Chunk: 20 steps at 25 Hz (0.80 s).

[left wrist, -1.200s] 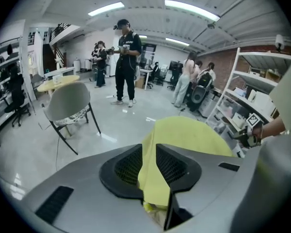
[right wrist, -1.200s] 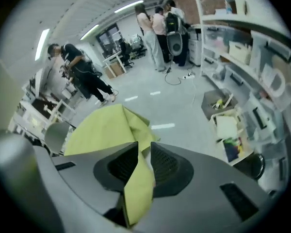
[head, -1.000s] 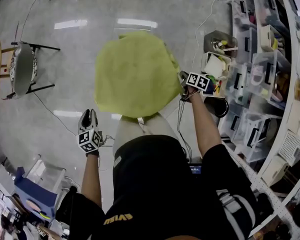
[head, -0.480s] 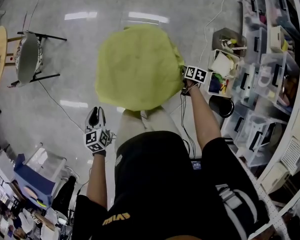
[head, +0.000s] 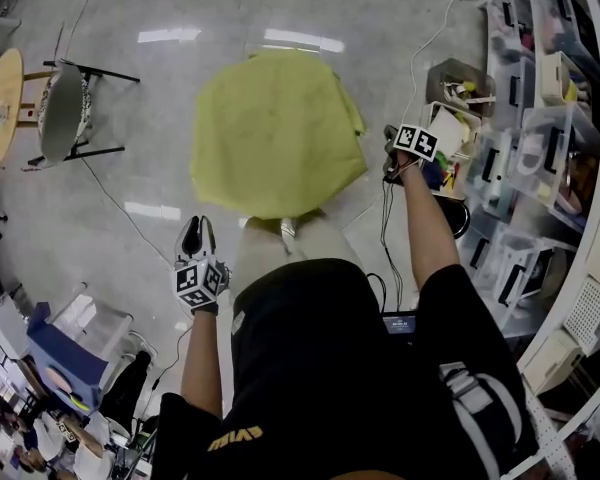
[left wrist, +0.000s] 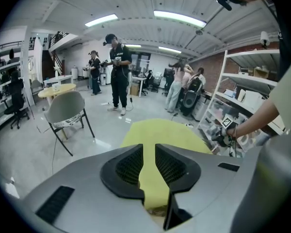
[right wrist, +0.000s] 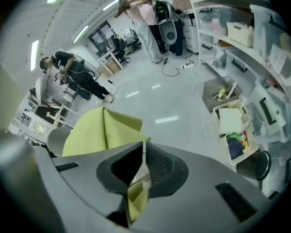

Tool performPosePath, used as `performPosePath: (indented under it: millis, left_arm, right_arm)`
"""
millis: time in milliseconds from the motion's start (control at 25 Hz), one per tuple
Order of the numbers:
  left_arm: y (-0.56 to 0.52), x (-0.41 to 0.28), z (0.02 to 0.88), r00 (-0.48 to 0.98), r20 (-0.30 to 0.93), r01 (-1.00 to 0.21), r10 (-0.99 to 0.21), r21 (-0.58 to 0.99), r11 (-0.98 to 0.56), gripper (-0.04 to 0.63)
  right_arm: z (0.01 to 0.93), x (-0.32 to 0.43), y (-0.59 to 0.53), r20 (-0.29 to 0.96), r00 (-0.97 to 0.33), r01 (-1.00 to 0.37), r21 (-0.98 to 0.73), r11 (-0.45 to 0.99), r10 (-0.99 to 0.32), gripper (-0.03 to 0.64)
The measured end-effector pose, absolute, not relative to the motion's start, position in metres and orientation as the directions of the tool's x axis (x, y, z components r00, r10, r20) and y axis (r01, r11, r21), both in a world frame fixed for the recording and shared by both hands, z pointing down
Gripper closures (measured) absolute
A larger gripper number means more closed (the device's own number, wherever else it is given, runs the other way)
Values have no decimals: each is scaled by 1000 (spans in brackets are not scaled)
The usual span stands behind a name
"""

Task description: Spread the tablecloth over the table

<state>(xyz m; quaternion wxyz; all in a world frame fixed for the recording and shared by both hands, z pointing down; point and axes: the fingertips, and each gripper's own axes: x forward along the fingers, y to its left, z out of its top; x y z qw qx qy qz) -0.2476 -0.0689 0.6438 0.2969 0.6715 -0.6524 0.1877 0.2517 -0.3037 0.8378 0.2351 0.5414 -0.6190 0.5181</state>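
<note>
A yellow-green tablecloth [head: 275, 133] lies draped over a small table in the middle of the head view, with its edges hanging down. My right gripper [head: 386, 158] is just off the cloth's right edge, pointing steeply down. Its jaws [right wrist: 143, 147] are shut, and a strip of the tablecloth [right wrist: 102, 130] runs up to the tips and shows between the fingers. My left gripper [head: 198, 226] hovers off the table's near-left side, apart from the cloth. It is open [left wrist: 149, 152] with nothing in it; the tablecloth [left wrist: 162, 132] shows through the gap.
White shelving with plastic bins [head: 540, 118] fills the right side, with open boxes [head: 450, 118] and a black bin [head: 450, 213] on the floor close to my right gripper. A grey chair [head: 62, 113] and a round wooden table [head: 0, 103] stand far left. People [left wrist: 119, 72] stand in the background.
My right gripper has moved right, away from the table's side, after closing at the cloth's edge. The left gripper has come forward towards the table's near-left side.
</note>
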Motion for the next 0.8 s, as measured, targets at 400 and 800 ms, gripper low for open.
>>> performPosePath:
  millis: [400, 800]
  left_arm:
    - [-48, -237, 650, 51, 687, -990, -725, 131, 54, 509]
    - [-21, -232, 652, 17, 666, -982, -746, 151, 112, 509]
  right_arm:
    - [867, 191, -291, 821, -409, -867, -486, -112, -397, 617]
    - [852, 241, -297, 777, -407, -789, -564, -243, -480, 617]
